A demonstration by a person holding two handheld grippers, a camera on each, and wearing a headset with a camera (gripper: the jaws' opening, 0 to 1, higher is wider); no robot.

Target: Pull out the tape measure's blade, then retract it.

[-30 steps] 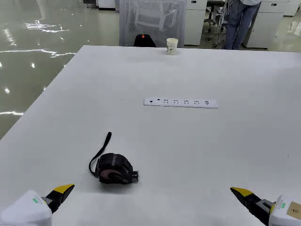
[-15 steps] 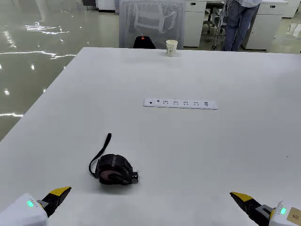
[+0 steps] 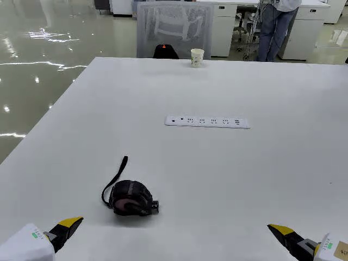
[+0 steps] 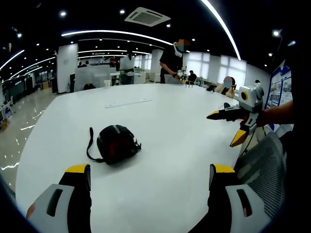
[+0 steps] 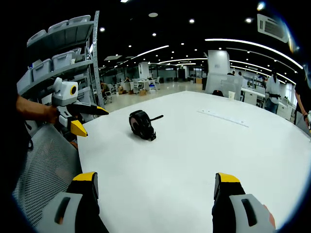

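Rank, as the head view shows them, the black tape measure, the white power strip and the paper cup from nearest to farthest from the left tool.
1. The black round tape measure, with its strap, lies just ahead and to the right of the left tool.
2. The long white plastic power strip lies flat near the middle of the white table.
3. The white paper cup stands at the table's far edge.

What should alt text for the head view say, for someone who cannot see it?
A black tape measure with a strap lies on a white table, blade retracted. Yellow-tipped left tongs and right tongs hover at the bottom corners, apart from it; a power strip and paper cup sit farther back.
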